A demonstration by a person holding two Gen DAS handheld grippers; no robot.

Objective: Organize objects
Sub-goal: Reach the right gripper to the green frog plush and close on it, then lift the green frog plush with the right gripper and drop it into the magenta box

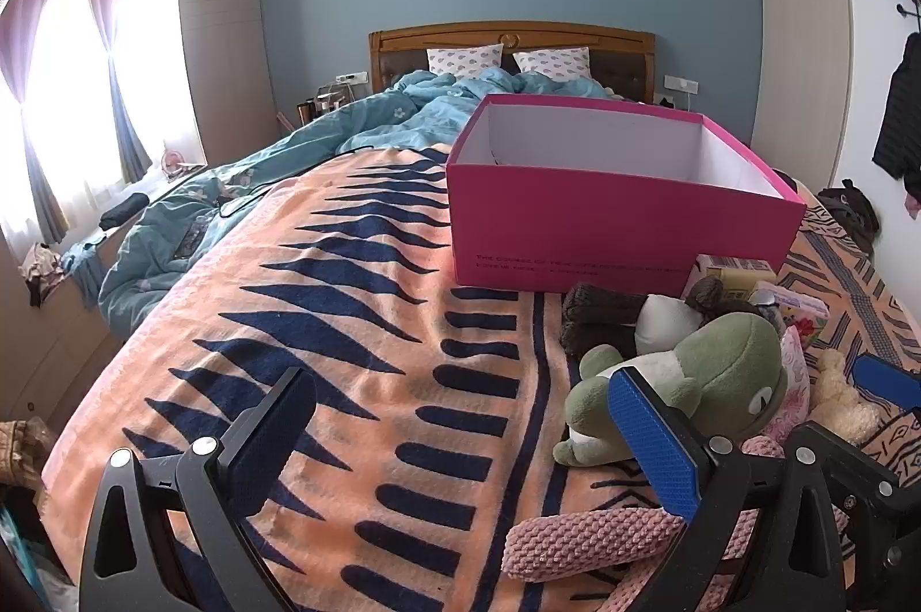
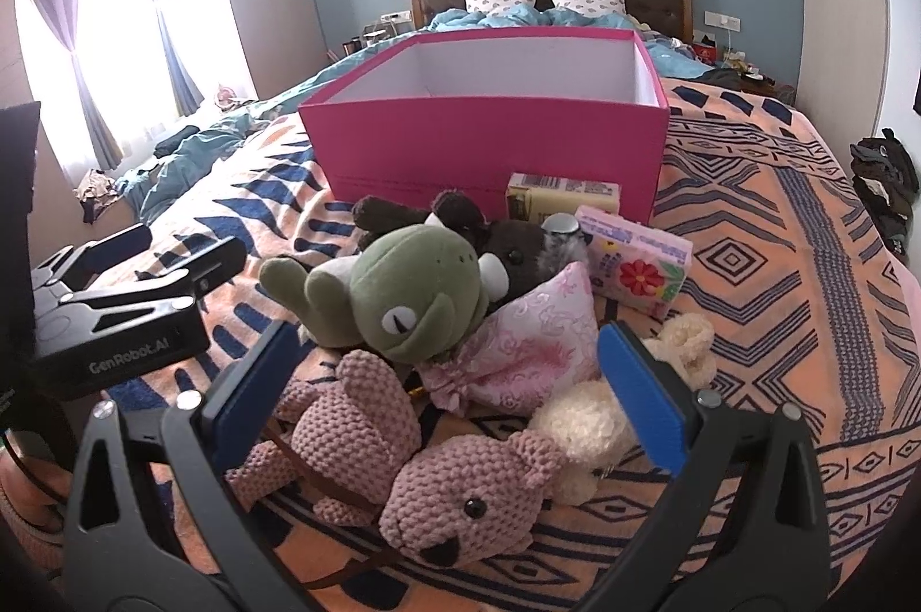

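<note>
An open pink box (image 2: 489, 140) with a white, empty-looking inside stands on the patterned blanket (image 1: 357, 324). In front of it lies a heap: green plush frog (image 2: 414, 295), brown plush (image 2: 506, 249), yellow carton (image 2: 564, 197), flowered tissue pack (image 2: 639, 272), pink silk pouch (image 2: 529, 341), cream plush (image 2: 587, 422) and pink crocheted bear (image 2: 449, 485). My right gripper (image 2: 449, 399) is open above the bear and pouch, touching neither. My left gripper (image 1: 460, 439) is open over bare blanket, left of the frog (image 1: 691, 370) and box (image 1: 604, 220).
The bed holds a rumpled blue duvet (image 1: 259, 163) at the far left and two pillows (image 1: 506, 59) at the wooden headboard. Dark clothes (image 2: 886, 186) lie at the right edge. A curtained window (image 1: 69, 94) is on the left.
</note>
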